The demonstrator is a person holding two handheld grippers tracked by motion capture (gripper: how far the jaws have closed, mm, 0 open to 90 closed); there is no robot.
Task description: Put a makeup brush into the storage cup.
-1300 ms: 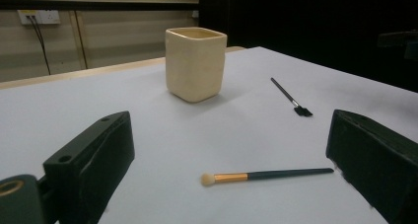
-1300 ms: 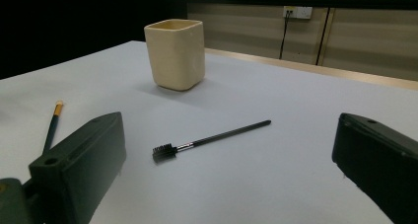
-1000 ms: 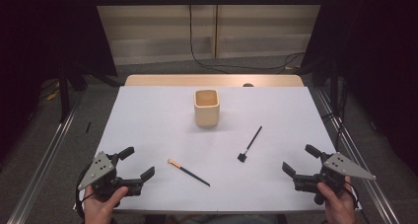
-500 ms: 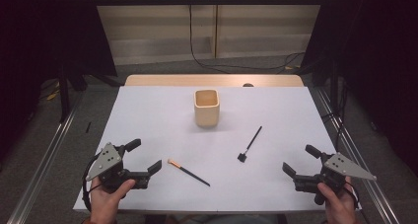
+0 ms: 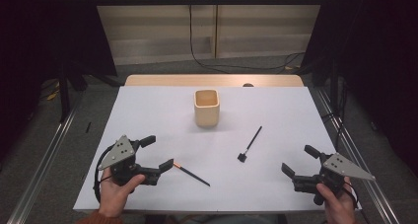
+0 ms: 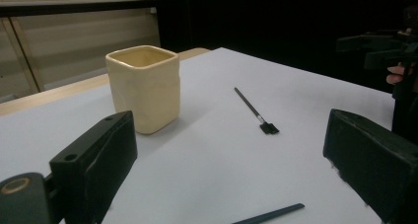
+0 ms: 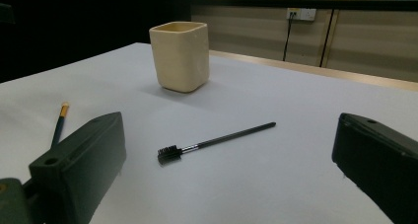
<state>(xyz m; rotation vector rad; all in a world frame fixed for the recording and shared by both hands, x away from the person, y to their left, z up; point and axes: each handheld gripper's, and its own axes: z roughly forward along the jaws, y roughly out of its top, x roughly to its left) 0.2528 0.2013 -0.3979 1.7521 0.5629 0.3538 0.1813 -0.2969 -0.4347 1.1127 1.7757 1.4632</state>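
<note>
Pencil (image 5: 191,174), dark w/ orange end, lies flat on the white table (image 5: 148,110) near the front edge, orange end just beside, maybe touching, one jaw of the left gripper (image 5: 157,155); jaws wide, holding nothing. Small black brush (image 5: 250,144) lies to its right, apart. Cream cup (image 5: 206,108) stands upright behind both. Right gripper (image 5: 299,161) at front-right corner, jaws wide, empty.

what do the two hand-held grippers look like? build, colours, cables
Both alike: the left hand-held gripper and right hand-held gripper have black bodies, two blocky black jaws and a grey three-cornered plate with dark dots on top. A black cable loops from the left one. An orange-brown cuff shows at the left wrist.
</note>
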